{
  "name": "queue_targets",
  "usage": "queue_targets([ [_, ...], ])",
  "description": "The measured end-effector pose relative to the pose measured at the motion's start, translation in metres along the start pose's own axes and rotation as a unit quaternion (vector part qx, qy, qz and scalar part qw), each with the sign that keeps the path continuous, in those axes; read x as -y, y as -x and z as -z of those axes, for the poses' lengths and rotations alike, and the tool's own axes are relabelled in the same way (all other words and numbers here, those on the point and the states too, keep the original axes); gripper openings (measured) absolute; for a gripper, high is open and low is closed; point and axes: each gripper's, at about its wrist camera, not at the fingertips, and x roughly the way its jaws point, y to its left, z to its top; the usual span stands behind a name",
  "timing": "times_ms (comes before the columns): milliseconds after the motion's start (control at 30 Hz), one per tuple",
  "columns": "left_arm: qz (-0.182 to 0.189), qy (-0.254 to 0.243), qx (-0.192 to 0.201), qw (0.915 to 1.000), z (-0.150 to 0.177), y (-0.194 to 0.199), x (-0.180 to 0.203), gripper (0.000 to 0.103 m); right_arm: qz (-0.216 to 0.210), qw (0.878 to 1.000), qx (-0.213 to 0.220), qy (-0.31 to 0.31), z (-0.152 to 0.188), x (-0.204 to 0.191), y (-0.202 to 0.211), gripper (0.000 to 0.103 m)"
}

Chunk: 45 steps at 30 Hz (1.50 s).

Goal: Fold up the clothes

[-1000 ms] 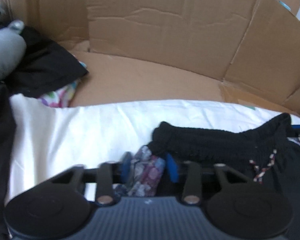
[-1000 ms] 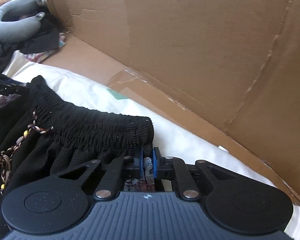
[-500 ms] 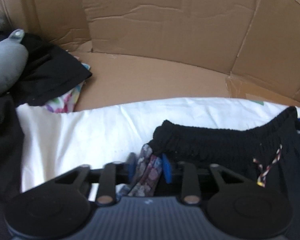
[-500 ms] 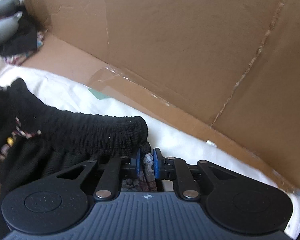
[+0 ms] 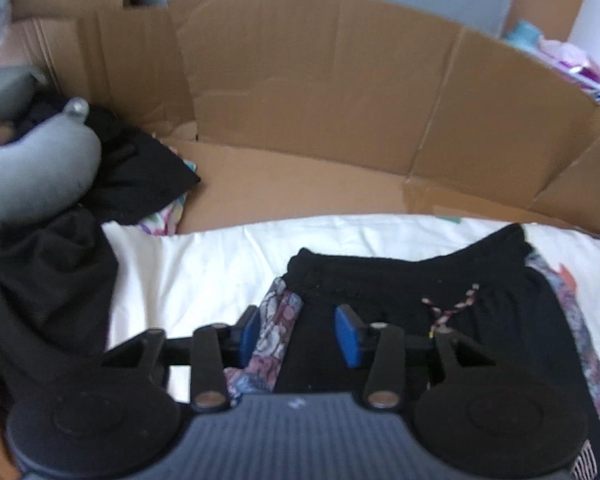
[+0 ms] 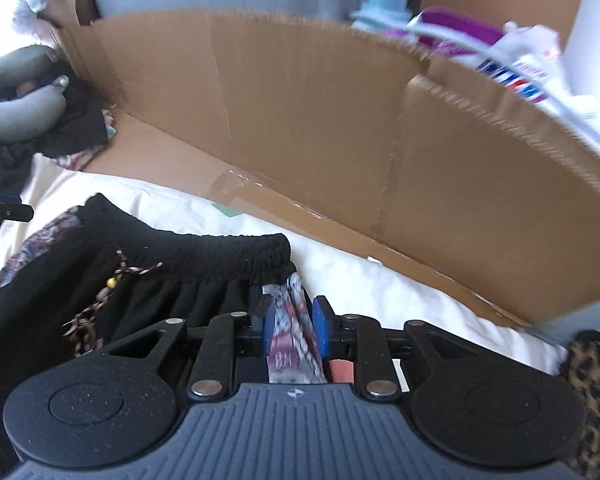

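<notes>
A black garment (image 5: 400,280) with a gathered elastic waistband, patterned side panels and a braided drawstring (image 5: 452,308) lies flat on the white sheet (image 5: 204,264). My left gripper (image 5: 299,332) hovers over its left waist corner. Its jaws are opening, the patterned cloth lies loose by the left pad and nothing is pinched. In the right wrist view the same garment (image 6: 204,256) spreads to the left. My right gripper (image 6: 295,330) is over the right waist corner. Its jaws are opening too, with a strip of patterned cloth (image 6: 292,332) slack between the blue pads.
A tall cardboard wall (image 5: 320,92) runs along the far side of the sheet. A grey neck pillow (image 5: 32,168) and a heap of black clothes (image 5: 140,172) sit at the left. Leopard-print fabric (image 6: 596,392) lies at the lower right, and clutter shows beyond the cardboard (image 6: 300,120).
Both grippers were shut on the garment's patterned waist corners. Now their jaws have spread and both have lifted, so the views reach over the cardboard's top. The garment stays on the sheet.
</notes>
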Motion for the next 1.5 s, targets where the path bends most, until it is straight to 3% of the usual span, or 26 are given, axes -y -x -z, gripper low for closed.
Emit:
queue_targets([
  [267, -0.001, 0.005, 0.004, 1.0, 0.029, 0.036, -0.005, 0.056, -0.003, 1.0, 0.012, -0.025, 0.031, -0.009, 0.062, 0.034],
  [633, -0.029, -0.022, -0.01, 0.9993, 0.095, 0.084, -0.043, 0.056, -0.025, 0.995, 0.018, -0.092, 0.083, -0.03, 0.098, 0.035],
  [1033, -0.05, 0.014, -0.014, 0.9985, 0.161, 0.14, -0.091, 0.056, -0.047, 0.988, 0.04, -0.14, 0.141, -0.06, 0.159, 0.035],
  [1500, -0.063, 0.048, -0.021, 0.9966, 0.201, 0.168, -0.114, 0.056, -0.052, 0.984, 0.044, -0.167, 0.196, -0.098, 0.188, 0.035],
])
